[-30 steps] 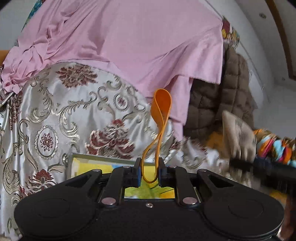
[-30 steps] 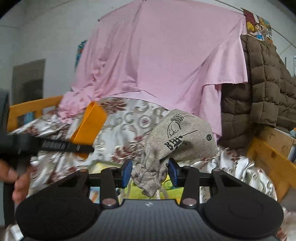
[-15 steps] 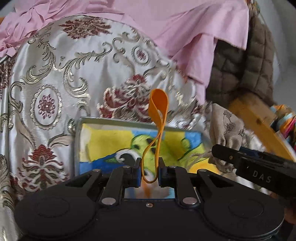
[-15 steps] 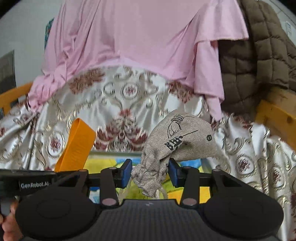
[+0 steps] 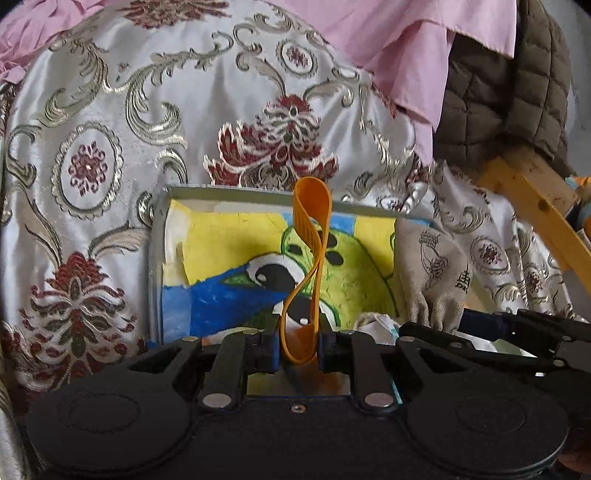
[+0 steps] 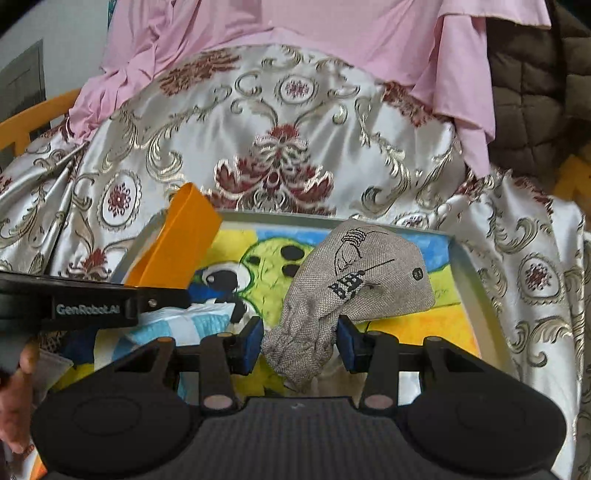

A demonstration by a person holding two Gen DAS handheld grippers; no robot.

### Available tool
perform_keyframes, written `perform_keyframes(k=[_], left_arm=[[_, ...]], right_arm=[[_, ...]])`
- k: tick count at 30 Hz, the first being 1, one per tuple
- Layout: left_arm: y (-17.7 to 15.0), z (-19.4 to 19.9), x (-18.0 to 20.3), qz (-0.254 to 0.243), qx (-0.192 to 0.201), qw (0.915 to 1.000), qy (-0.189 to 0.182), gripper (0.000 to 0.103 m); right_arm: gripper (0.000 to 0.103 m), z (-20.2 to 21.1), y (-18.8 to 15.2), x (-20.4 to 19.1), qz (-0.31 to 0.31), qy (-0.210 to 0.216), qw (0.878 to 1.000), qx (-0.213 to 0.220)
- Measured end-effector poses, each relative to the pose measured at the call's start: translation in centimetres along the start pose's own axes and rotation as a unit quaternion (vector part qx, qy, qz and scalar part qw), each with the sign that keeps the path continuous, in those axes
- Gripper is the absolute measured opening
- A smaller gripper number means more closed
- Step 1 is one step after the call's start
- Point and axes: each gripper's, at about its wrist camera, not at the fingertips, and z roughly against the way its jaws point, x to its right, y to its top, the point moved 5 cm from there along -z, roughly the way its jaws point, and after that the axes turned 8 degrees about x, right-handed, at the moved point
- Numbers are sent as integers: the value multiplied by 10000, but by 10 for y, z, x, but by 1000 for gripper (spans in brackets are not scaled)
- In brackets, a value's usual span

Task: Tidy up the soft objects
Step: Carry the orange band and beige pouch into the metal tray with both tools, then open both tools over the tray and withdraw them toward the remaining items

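Silvery brocade cloth with dark red flowers fills the left wrist view, with a pink sheet draped above it and a brown quilted jacket at upper right, over a wooden rail. On the cloth lies a shallow tray lined with a painted picture in yellow, blue and green. My left gripper has its fingers closed on an orange rubber band, whose loop stands up twisted over the tray. At right, the burlap pouch hangs in my other gripper, just over the tray's right part. A bit of white and light-blue cloth shows between the two grippers; I cannot tell what it is.

Right wrist view: same brocade cloth, pink sheet and jacket behind. My right gripper holds the burlap pouch by its gathered neck, fingers pressed on both sides; the printed body leans up and to the right above the tray. At left, the left gripper's black arm reaches in, bearing the orange band over the tray's left edge. White and blue striped fabric lies in the tray below that arm. Part of my hand shows at the lower left edge.
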Motion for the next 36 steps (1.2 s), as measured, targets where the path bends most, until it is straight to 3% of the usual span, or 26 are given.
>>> perform_keyframes(k=[4, 14, 20, 25, 36], left_arm=[[-1, -1, 0, 2, -55, 10000, 22, 22], [-1, -4, 4, -14, -145, 9999, 90, 31], [1, 0, 10, -89, -212, 9995, 208, 50], [4, 14, 23, -376, -75, 9987, 331, 65], [10, 75, 46, -515, 456, 9956, 644, 74]], right_arm=[[49, -1, -5, -1, 66, 11, 9999, -81], [66, 0, -12, 7, 73, -128, 9998, -131], [77, 8, -12, 14, 89, -214, 9997, -59], [83, 24, -13, 24, -144, -212, 9995, 164], [96, 88, -2, 54, -455, -509, 9932, 943]])
